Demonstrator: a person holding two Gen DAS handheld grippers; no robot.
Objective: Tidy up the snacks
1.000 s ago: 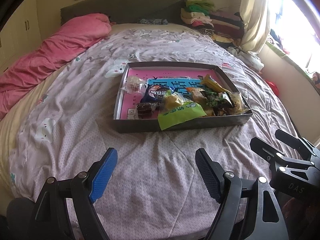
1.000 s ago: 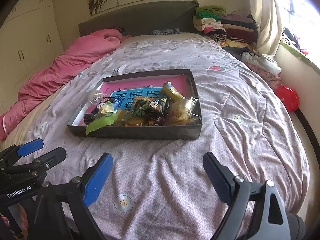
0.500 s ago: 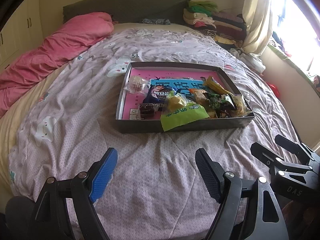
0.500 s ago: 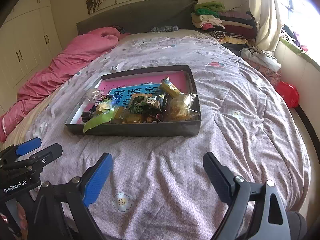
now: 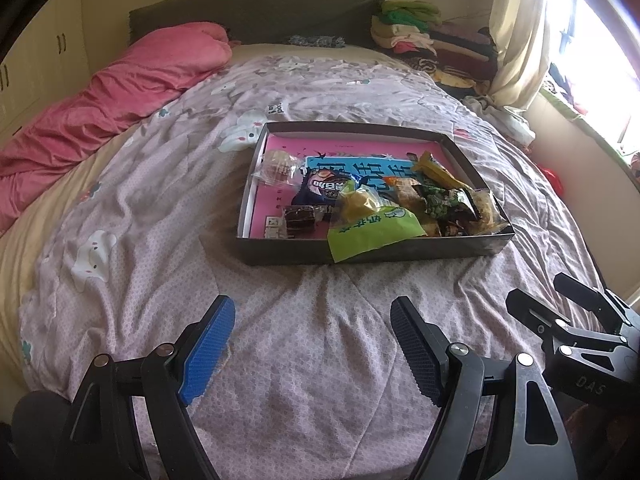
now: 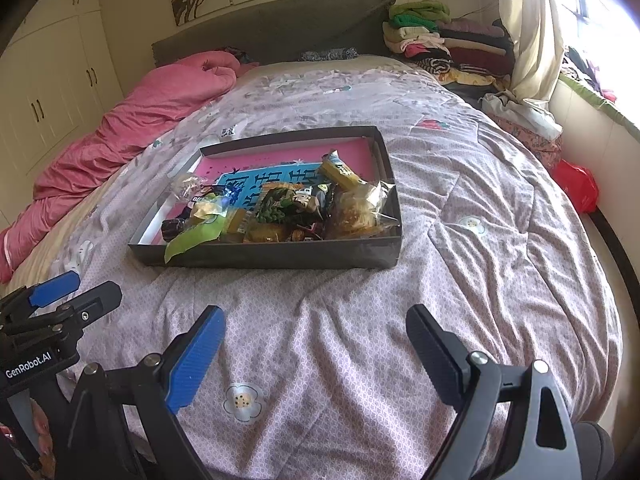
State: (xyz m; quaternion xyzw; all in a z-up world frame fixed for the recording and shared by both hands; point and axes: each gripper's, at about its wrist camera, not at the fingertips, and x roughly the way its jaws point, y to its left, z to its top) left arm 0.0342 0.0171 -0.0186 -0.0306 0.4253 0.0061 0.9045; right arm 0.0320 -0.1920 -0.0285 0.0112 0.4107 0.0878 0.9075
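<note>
The snack tray sits mid-bed on the quilt, packets heaped toward its near right corner. Left gripper and right gripper hover near the bed's foot, both spread wide and empty. The green packet overhanging the near wall looks light, crinkly and slippery; pinch its flat sealed edge, not the filled middle

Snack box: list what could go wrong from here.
1. The green packet hangs over the near wall of the box; a nudge could tip it onto the quilt.
2. The snacks lie heaped and overlapping in the right half, so a grab may drag a neighbour along.
3. The box sits on soft, wrinkled quilt and may tilt if pressed. Both the left gripper and right gripper are open, short of it.
</note>
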